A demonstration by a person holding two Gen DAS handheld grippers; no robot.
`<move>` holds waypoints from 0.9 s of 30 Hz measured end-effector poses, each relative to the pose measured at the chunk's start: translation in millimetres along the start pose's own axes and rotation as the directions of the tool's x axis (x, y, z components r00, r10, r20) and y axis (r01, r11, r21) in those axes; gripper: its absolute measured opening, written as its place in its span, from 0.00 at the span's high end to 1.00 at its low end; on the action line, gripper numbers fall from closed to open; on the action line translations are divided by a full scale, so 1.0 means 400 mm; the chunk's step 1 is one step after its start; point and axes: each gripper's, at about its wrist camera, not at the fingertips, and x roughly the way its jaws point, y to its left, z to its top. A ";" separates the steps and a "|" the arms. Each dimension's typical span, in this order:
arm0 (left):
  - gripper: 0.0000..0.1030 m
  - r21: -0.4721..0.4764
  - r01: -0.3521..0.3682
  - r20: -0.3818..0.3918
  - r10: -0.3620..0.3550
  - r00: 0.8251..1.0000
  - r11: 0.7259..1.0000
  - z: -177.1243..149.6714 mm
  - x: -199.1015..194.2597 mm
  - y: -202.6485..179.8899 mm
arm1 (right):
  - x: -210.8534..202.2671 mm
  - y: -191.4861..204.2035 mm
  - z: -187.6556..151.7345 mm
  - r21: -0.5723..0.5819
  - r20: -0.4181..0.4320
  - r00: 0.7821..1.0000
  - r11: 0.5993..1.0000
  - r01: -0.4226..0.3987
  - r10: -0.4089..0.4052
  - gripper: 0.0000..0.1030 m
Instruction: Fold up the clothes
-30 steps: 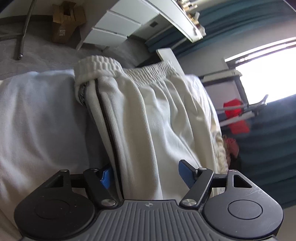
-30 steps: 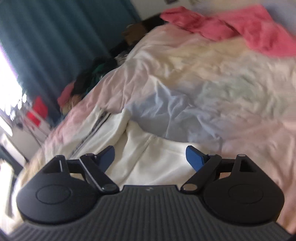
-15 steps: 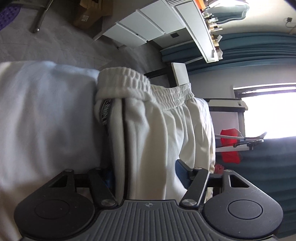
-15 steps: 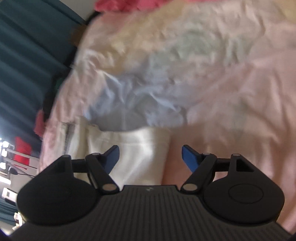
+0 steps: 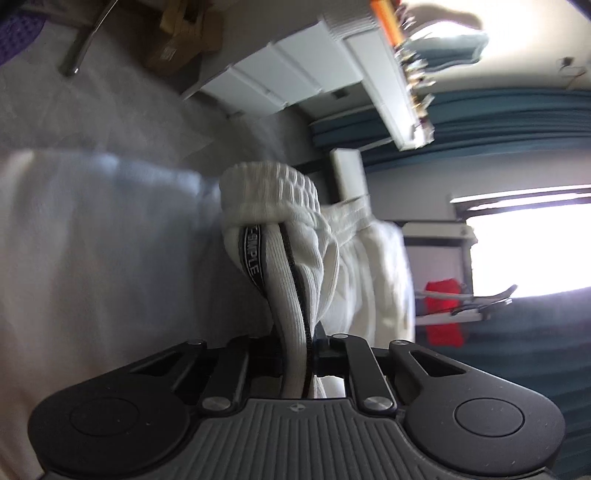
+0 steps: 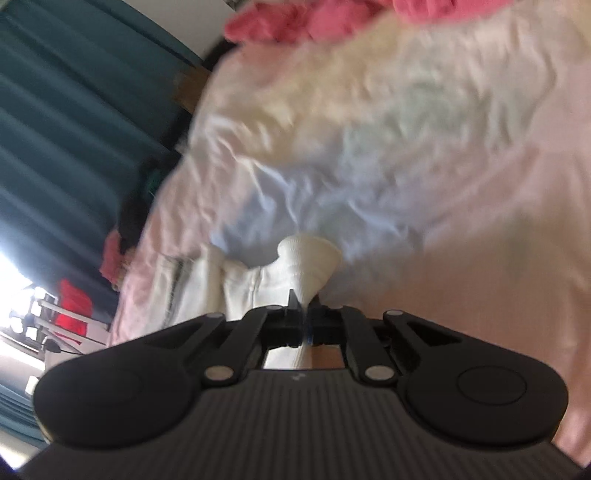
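left gripper [image 5: 298, 350] fingers pinched tight on the white ribbed knit pants w/ black side stripe [image 5: 291, 295], grip just below the elastic waistband [image 5: 269, 188]; fabric bunched up between the fingers, black "simple" tape showing. right gripper [image 6: 303, 325] fingers also pressed together on a fold of the same pants [image 6: 306, 266], cloth poking up in a cone. rest of the pants lie on the bed w/ wrinkled pale pink/blue sheet [image 6: 406, 166]. red-pink garment [image 6: 295, 22] at far end of bed. teal curtains [image 6: 55, 129] + white drawer unit [image 5: 280, 77] in bg. both views blurry.
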 end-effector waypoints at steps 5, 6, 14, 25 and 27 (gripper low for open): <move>0.88 0.029 0.002 0.013 -0.002 1.000 1.000 0.022 -0.041 -0.052 | -0.036 0.002 0.046 0.021 -0.002 0.999 0.999 -0.040 0.041 0.95; 0.88 0.035 -0.002 0.012 0.002 1.000 0.999 0.031 -0.039 -0.071 | -0.036 0.017 0.057 0.003 -0.003 0.999 0.999 -0.048 0.048 0.95; 0.88 0.227 -0.024 0.101 0.001 0.995 0.974 0.049 0.095 -0.389 | 0.121 0.299 0.126 -0.158 -0.021 0.995 0.983 -0.097 0.095 0.95; 0.88 0.377 -0.234 0.225 0.157 0.962 0.896 -0.005 0.623 -0.692 | 0.615 0.672 0.062 -0.371 0.069 0.998 0.928 0.040 -0.015 0.95; 0.88 0.395 -0.291 0.235 0.210 0.949 0.871 -0.013 0.721 -0.709 | 0.698 0.689 0.035 -0.409 0.072 0.997 0.910 0.067 -0.041 0.95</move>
